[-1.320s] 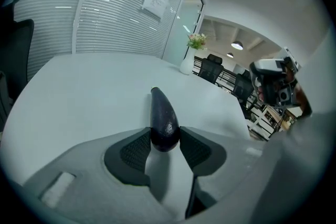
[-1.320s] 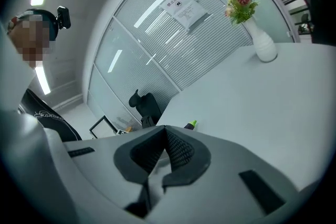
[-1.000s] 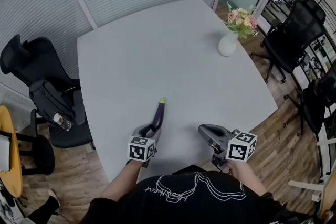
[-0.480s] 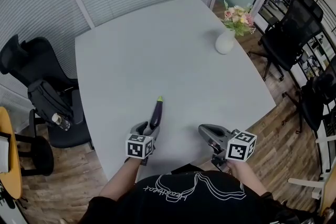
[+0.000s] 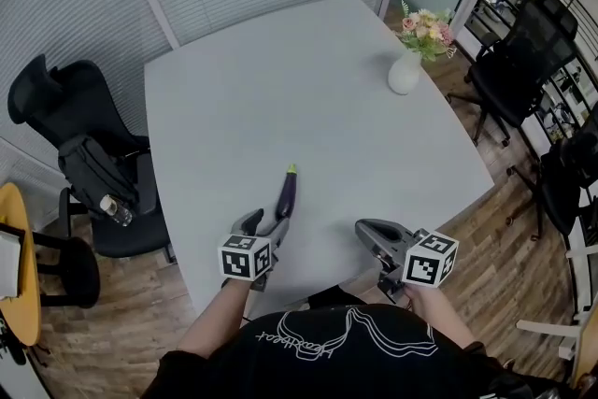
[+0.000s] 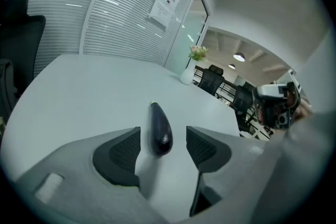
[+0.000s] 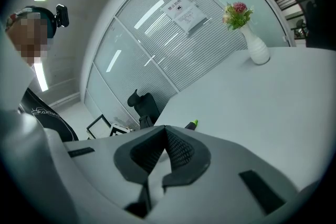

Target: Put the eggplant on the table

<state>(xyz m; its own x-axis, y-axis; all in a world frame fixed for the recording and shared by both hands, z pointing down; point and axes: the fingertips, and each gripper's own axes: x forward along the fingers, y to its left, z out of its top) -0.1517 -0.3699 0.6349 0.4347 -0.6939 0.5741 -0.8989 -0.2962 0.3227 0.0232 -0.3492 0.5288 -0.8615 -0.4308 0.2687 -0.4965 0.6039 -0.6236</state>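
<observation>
On the table [image 5: 280, 79], the eggplant [image 5: 286, 193] is seen lying untouched between the jaws of the left gripper [image 5: 263, 226], just opened wide; the right gripper [image 5: 367, 232] is closed on nothing.

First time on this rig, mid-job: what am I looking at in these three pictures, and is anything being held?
No robot arm: a person holds a two-jaw gripper in each hand. The head view looks down from the person's head; each gripper view looks along its own jaws. On the table are a white vase of flowers and the eggplant. The left gripper has just been opening its jaws; the eggplant lies between them, untouched. The right gripper is shut and empty.
</observation>
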